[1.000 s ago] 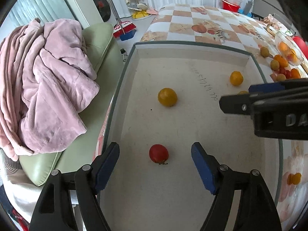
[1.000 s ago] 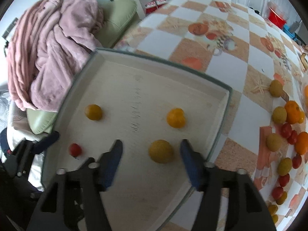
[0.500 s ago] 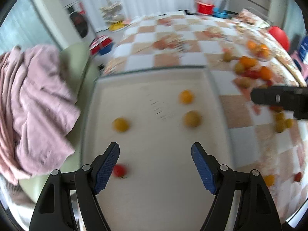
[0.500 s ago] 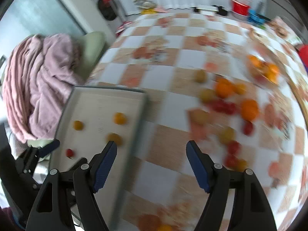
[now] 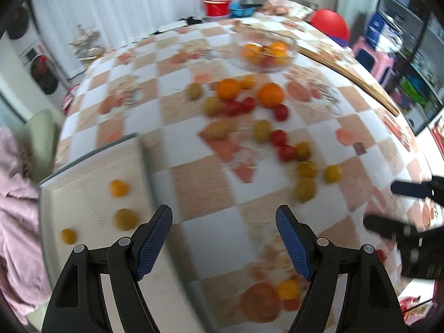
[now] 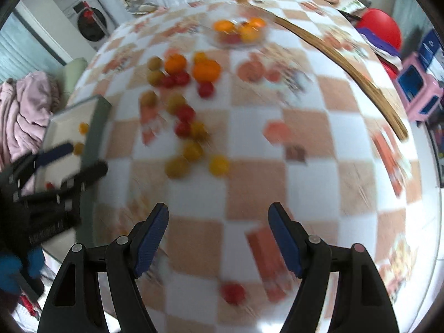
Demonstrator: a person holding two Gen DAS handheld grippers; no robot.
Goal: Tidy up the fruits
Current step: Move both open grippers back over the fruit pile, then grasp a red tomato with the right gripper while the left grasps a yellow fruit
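Both views are motion-blurred. My left gripper (image 5: 224, 238) is open and empty above the tablecloth just right of the white tray (image 5: 91, 155). The tray holds an orange fruit (image 5: 118, 188), a yellow-green one (image 5: 126, 218) and a small yellow one (image 5: 68, 236). My right gripper (image 6: 217, 237) is open and empty over the checkered table, with a red tomato (image 6: 233, 292) between its fingers near the table edge. Loose oranges, red tomatoes and yellow fruits (image 6: 183, 127) lie scattered ahead; they also show in the left wrist view (image 5: 277, 138). The left gripper shows in the right wrist view (image 6: 69, 161) over the tray (image 6: 98, 127).
A glass bowl (image 5: 265, 52) with oranges stands at the far side of the table. A wooden strip (image 6: 347, 63) runs along the right. A pink blanket (image 6: 22, 111) lies on a green sofa left of the tray. A pink stool (image 6: 419, 94) stands right.
Both grippers have swung right, away from the tray and toward the loose fruit on the tablecloth. Both stay open and empty.
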